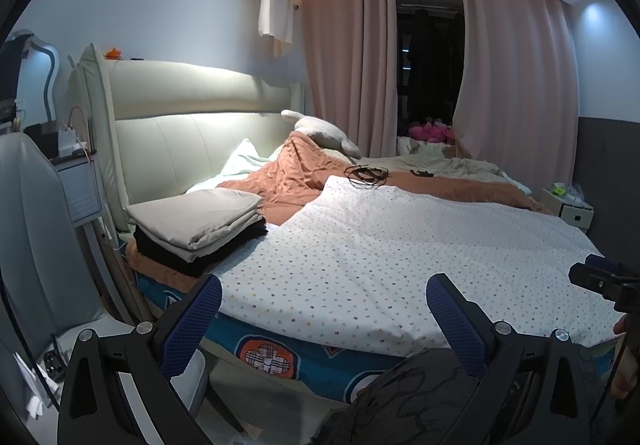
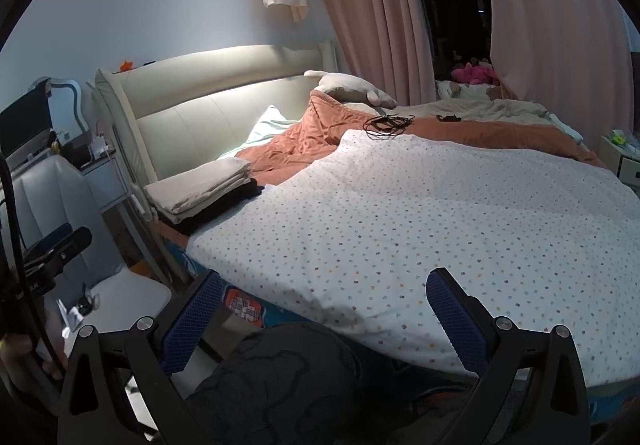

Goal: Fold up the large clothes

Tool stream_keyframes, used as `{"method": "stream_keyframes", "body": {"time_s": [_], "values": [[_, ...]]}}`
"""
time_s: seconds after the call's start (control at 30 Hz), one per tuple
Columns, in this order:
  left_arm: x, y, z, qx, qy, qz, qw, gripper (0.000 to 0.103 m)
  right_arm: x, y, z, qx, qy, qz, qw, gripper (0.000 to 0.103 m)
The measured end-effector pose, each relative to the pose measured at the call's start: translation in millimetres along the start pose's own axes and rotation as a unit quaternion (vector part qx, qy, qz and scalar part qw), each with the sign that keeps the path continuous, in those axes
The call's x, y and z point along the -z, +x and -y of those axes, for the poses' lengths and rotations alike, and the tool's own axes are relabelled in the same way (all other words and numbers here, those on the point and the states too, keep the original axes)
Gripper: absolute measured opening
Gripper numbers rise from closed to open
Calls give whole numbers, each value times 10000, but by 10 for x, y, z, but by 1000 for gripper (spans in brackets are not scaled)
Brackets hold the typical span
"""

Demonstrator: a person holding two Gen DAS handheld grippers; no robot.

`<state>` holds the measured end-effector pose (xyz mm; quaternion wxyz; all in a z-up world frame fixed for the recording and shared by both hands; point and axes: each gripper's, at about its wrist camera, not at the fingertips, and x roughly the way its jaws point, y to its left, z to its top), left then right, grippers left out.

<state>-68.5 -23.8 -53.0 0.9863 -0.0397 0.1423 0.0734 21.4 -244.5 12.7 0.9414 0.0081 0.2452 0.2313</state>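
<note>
A white sheet with small coloured dots (image 1: 400, 245) lies spread flat over the bed; it also shows in the right wrist view (image 2: 440, 213). A stack of folded clothes (image 1: 200, 225), beige on top of black, sits at the bed's left side, also seen in the right wrist view (image 2: 204, 189). My left gripper (image 1: 324, 309) is open and empty, just before the bed's near edge. My right gripper (image 2: 324, 305) is open and empty at the same edge. A dark patterned garment (image 1: 400, 397) lies low beneath both grippers, also in the right wrist view (image 2: 272, 385).
An orange quilt (image 1: 296, 173) and pillows lie bunched by the padded headboard (image 1: 192, 125). A coil of black cable (image 1: 366, 175) rests on the bed's middle. A white chair (image 2: 124, 293) and nightstand (image 1: 80, 181) stand left. Pink curtains (image 1: 348, 57) hang behind.
</note>
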Motion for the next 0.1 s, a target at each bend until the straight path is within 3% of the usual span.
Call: {"method": "stream_keyframes", "body": {"time_s": [0.1], "values": [[1, -22, 2, -31, 40, -41, 10000, 102, -24, -60, -30, 13, -4, 66, 10000, 102]]}}
